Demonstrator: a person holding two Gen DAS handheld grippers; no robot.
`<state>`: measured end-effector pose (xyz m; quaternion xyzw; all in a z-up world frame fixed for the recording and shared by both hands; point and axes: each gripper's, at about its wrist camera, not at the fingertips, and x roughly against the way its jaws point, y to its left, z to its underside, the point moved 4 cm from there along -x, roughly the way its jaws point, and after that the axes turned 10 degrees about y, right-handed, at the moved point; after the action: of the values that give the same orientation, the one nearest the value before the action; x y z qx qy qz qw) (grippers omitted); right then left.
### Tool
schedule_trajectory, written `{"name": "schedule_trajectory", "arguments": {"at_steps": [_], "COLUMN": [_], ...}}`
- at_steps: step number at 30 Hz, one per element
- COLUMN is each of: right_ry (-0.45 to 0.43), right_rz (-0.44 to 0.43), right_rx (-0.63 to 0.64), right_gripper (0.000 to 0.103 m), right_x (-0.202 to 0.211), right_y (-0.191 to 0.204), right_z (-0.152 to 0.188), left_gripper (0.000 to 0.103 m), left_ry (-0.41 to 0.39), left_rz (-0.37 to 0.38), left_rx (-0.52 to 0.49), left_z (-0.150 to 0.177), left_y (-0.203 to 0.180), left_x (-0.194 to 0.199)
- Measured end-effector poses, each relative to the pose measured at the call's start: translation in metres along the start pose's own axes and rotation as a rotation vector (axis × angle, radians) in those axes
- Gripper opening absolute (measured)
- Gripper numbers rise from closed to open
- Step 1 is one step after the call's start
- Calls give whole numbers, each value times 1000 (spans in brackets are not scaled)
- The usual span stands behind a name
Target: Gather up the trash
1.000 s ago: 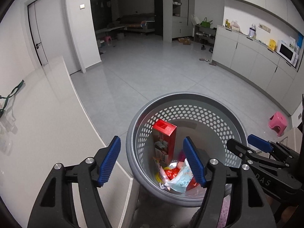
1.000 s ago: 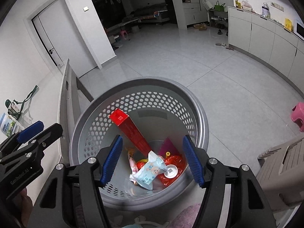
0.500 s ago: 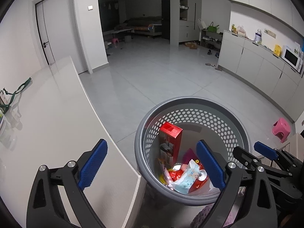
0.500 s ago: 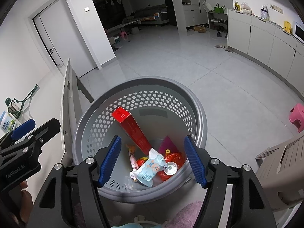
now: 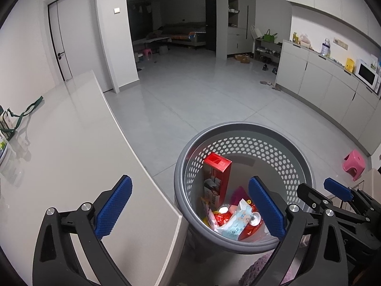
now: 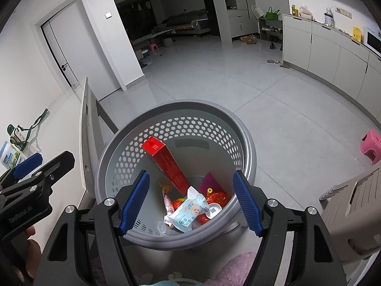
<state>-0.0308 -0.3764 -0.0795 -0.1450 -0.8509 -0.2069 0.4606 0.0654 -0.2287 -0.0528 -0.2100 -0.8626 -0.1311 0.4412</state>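
A grey perforated trash basket [image 5: 243,131] stands on the floor beside the table; it also shows in the right wrist view [image 6: 181,109]. Inside lie a red carton [image 5: 216,178] [image 6: 166,162], a pale blue wipes packet [image 5: 238,221] [image 6: 188,212], a crushed red can [image 6: 214,205] and other wrappers. My left gripper [image 5: 190,205] is open and empty, held above the table edge and the basket rim. My right gripper [image 6: 190,200] is open and empty above the basket; it also shows at the right of the left wrist view [image 5: 333,193].
A light table [image 5: 59,147] runs along the left, with a bottle on a green strap [image 6: 19,138] and a small carton [image 6: 8,157] at its far left. A pink stool [image 5: 354,162] and a beige chair [image 6: 357,205] stand to the right. White cabinets [image 5: 333,88] line the right wall.
My left gripper has opened wider and pulled back and up from the basket towards the table. My right gripper has backed away slightly; the basket's contents lie as before.
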Motion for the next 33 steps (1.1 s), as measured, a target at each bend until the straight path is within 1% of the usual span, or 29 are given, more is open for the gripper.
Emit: {"name": "schedule_trajectory", "arguments": {"at_steps": [10,22,27,33], "right_ry": [-6,-16,-21,-21], "right_rz": [3,6,6,8], "right_rx": [6,9,7,8], "right_gripper": [72,72,72,72], "right_x": [4,10,12,12], "right_y": [3,4,4,5], "right_z": [0,1,0,0], "left_gripper": [97,97,97,97], "left_ry": [-2,10,31,33], "left_rz": [-28,-24,-22,-32], "left_rx": [6,4,-4,3], "left_z": [-1,0,3,4], "left_y": [-1,-1,-1,3], "left_x": [2,1,-3,-5]}}
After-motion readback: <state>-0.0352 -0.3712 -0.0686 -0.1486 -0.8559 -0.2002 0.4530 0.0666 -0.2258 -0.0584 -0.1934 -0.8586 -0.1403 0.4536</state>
